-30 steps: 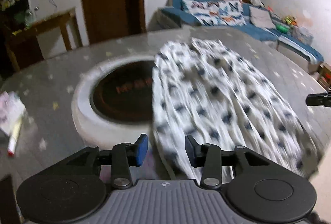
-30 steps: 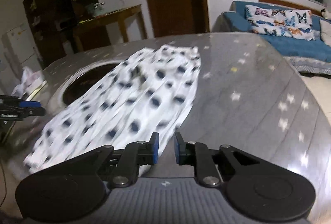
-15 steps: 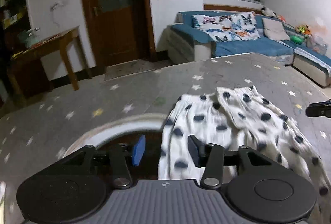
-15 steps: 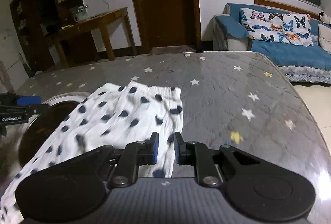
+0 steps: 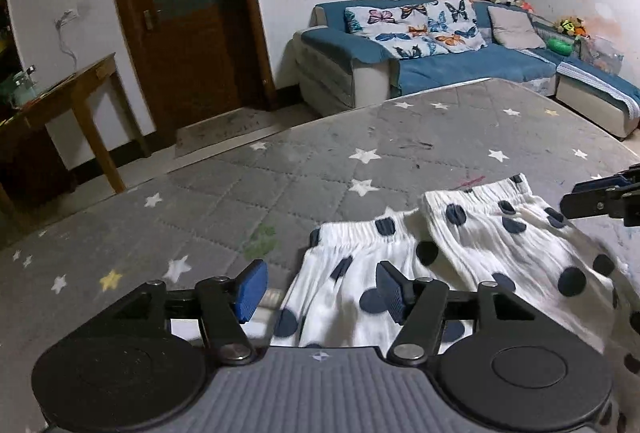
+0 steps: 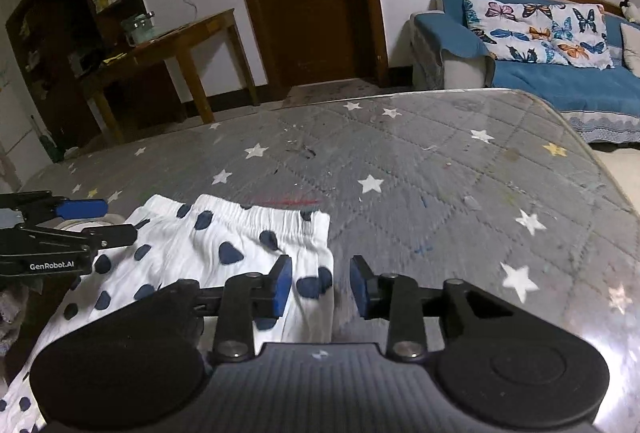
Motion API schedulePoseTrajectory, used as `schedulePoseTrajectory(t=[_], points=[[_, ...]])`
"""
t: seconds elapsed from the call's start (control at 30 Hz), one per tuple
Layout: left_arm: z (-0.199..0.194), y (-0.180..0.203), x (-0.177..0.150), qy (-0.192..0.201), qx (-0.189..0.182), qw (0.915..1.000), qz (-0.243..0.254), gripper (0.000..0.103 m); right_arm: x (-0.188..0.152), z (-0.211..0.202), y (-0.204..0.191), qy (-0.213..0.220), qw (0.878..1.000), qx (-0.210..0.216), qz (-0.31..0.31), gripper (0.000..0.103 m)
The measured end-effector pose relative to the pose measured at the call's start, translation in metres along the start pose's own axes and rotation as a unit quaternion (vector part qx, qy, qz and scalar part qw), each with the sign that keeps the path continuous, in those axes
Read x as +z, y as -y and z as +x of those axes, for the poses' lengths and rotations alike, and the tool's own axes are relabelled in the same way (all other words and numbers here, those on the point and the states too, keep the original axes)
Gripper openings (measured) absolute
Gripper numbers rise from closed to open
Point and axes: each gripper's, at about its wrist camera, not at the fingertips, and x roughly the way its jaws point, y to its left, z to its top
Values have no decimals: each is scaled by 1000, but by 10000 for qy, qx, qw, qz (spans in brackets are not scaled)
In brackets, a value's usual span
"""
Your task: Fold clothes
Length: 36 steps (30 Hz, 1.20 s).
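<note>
A white garment with dark blue dots (image 5: 472, 253) lies on the grey star-printed table cover (image 5: 320, 161), its gathered waistband toward the far side. My left gripper (image 5: 320, 293) hovers over the garment's left edge; its jaws are opening, cloth lies beneath and between them, and the pads do not press on it. In the right wrist view the garment (image 6: 208, 253) reaches under my right gripper (image 6: 320, 287), whose jaws are also opening over the cloth's right edge. Each gripper shows in the other's view: the right gripper (image 5: 600, 197) and the left gripper (image 6: 68, 229).
A blue sofa (image 5: 460, 73) with butterfly cushions stands beyond the table's far edge. A wooden side table (image 6: 180, 41) and a brown door (image 5: 184, 13) stand at the back. The table's right edge (image 6: 600, 169) curves down.
Both grippers have travelled forward along the garment to its waistband end. Both pairs of jaws have widened. The round white-rimmed opening in the table has slid out of the left wrist view.
</note>
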Motion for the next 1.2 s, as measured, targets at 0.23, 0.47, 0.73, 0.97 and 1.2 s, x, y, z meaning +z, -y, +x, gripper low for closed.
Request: schedulePoseTrajectory(t=[0.23,0.47,0.73,0.97,1.2], points=[[17,6,4,38,-106,9998,181,62,9,19,1,-15,10000,43,-78,31],[28,-1,2,-26,-305,9995,3,49,8,35,-8,-58,9996,90,-253,31],[20,-8,0,27,-279,9996,-87,9,7,33,-16,59,9989,-208,-410,8],[-1,-58,-9,87,275,9983,-513,8,10,20,1,184,9964,-743,-356,7],[-20,-122,-24,38,1060,9911,-803,8,15,21,26,196,9918,-1215,-340,7]])
